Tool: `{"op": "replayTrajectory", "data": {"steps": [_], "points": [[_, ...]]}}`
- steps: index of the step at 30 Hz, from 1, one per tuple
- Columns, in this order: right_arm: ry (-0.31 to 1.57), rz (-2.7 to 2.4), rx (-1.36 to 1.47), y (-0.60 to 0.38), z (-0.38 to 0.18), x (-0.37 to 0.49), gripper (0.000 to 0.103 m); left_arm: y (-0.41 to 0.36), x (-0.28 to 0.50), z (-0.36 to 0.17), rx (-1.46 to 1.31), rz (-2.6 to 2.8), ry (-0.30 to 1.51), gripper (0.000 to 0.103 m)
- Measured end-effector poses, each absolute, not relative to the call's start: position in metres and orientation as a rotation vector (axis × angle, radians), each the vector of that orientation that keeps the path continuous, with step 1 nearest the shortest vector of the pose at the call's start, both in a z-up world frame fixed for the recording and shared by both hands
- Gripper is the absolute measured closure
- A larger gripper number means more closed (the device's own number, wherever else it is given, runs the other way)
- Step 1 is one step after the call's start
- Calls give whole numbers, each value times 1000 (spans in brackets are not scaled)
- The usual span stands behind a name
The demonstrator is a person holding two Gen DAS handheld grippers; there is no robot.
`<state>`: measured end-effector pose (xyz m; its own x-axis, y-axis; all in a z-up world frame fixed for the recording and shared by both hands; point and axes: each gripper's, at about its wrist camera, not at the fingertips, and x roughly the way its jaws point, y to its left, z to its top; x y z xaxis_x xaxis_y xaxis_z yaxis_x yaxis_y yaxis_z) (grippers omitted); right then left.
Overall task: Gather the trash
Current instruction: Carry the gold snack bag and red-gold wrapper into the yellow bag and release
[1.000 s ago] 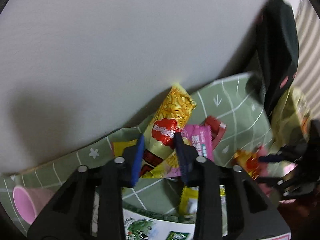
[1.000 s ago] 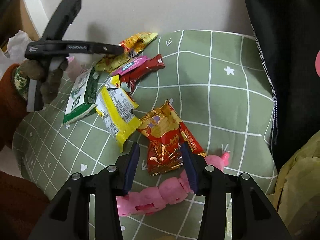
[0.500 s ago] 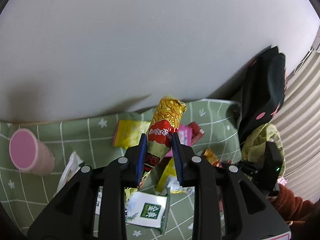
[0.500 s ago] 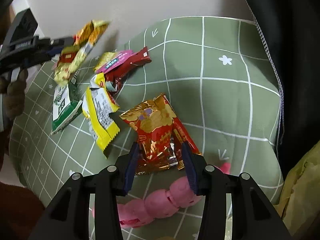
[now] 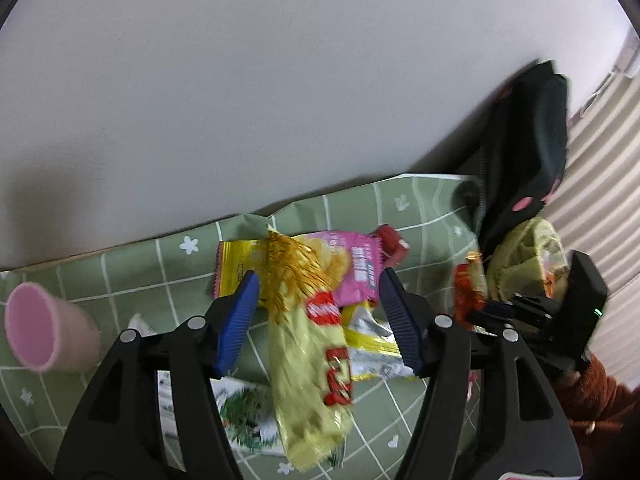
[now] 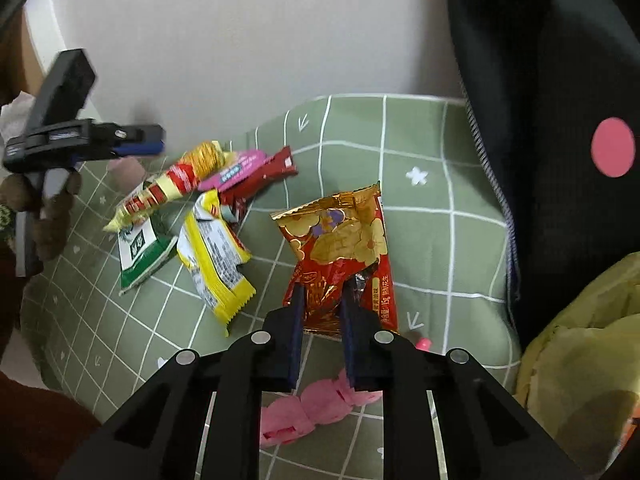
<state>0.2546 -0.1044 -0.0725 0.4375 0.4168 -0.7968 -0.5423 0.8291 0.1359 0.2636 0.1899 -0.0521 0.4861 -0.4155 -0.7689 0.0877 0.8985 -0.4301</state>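
My left gripper (image 5: 318, 280) hangs over a pile of wrappers with its jaws opening. A yellow and gold snack wrapper (image 5: 308, 368) drops blurred between the blue pads (image 5: 240, 312), touching neither. The right wrist view shows this wrapper (image 6: 168, 184) on the pile below the left gripper (image 6: 154, 142). My right gripper (image 6: 322, 290) is closing, and its pads pinch the near end of a red and gold wrapper (image 6: 344, 236) on the green checked cloth (image 6: 440, 160). The right gripper (image 5: 480, 314) shows at the right edge of the left wrist view.
The pile holds a yellow wrapper (image 6: 216, 264), a green and white one (image 6: 140, 248), a pink one (image 6: 236, 168) and a dark red one (image 6: 276, 166). A pink cup (image 5: 44, 328) stands far left. A black bag (image 6: 560, 120), a yellow-green bag (image 6: 580, 340) and a pink toy (image 6: 316, 408) crowd the right.
The left jaws have spread and the yellow and gold wrapper has slipped down out of their grip. The right jaws have closed on the red and gold wrapper.
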Motion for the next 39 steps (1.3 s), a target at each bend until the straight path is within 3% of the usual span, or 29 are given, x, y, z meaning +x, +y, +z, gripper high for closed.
{"op": "replayTrajectory", "data": {"steps": [6, 8, 9, 12, 25, 39], "points": [[922, 587, -170, -102, -63, 248, 86, 186, 300, -87, -392, -276, 1194, 45], [919, 580, -167, -104, -62, 248, 86, 186, 305, -95, -396, -261, 1233, 54], [918, 575, -165, -106, -61, 247, 86, 185, 306, -96, -392, -261, 1241, 65], [911, 565, -159, -110, -60, 246, 86, 181, 300, -83, -372, -273, 1198, 70], [814, 553, -179, -117, -40, 232, 86, 138, 222, 16, -217, -247, 776, 70], [644, 415, -136, -183, 20, 211, 86, 64, 213, 58, -244, -414, 660, 70]]}}
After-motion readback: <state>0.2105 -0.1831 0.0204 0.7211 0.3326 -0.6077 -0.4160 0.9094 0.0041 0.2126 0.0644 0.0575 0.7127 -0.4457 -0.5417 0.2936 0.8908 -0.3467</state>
